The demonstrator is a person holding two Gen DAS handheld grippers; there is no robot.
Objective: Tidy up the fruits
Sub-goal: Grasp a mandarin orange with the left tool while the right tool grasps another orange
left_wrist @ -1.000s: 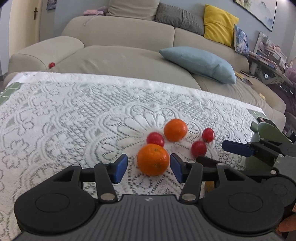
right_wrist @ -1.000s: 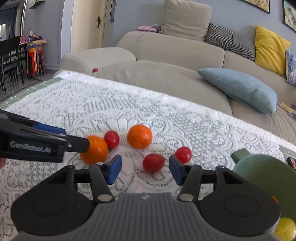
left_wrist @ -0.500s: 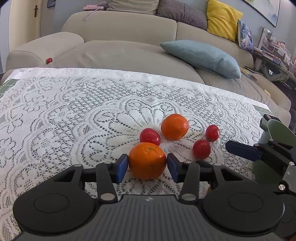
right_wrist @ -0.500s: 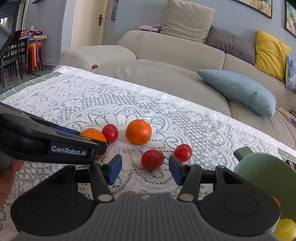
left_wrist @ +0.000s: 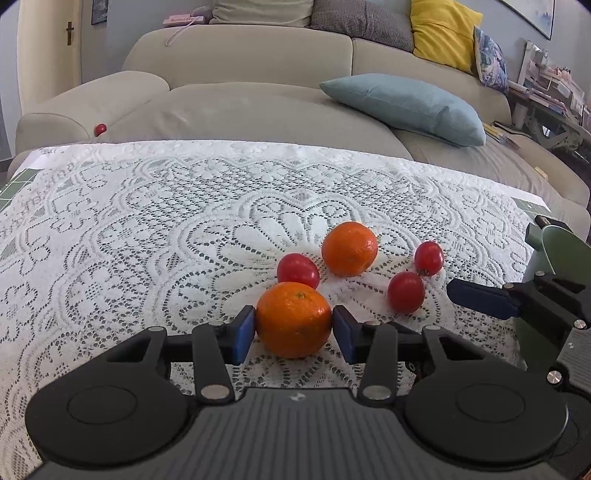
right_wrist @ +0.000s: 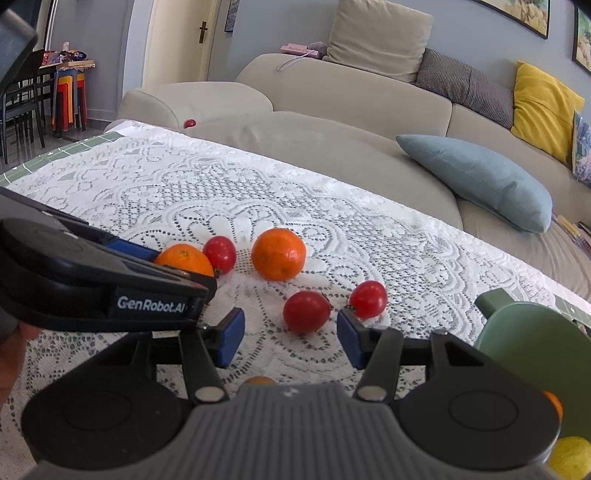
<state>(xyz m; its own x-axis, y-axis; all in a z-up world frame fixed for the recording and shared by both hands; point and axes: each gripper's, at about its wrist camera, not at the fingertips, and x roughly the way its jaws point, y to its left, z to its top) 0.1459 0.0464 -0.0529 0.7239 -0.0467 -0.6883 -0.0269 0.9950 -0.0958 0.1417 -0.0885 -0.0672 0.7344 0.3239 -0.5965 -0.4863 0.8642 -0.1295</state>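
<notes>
Lace tablecloth (left_wrist: 147, 236): orange (left_wrist: 293, 319) between left hand-held gripper (left_wrist: 293, 334) pads.

Both wrist views low, close over lace tablecloth (left_wrist: 147, 229), facing sofa (right_wrist: 332, 92); shared: fruit cluster.

Tablecloth (left_wrist: 147, 229): white lace, openwork, rough, matt. Near orange (left_wrist: 293, 319), lower centre of left view: dimpled peel, slight sheen. Far orange (left_wrist: 349, 249): same pitted skin. Tomatoes (left_wrist: 405, 291): smooth, glossy, bright highlights. Left gripper (left_wrist: 293, 328): matt black plastic arms, blue rubbery-looking pads (left_wrist: 243, 334), shiny metal pivot pins, ribbed grey plastic body at bottom. Right gripper (right_wrist: 291, 336): same finish, same blue pads (right_wrist: 231, 338). Green bowl (right_wrist: 532, 332), right edge: smooth, matt. Sofa (left_wrist: 258, 107): beige cloth, soft, matt. Blue pillow (left_wrist: 406, 105): woven cloth. Yellow cushion (left_wrist: 443, 33), upper right: matt cloth.
</notes>
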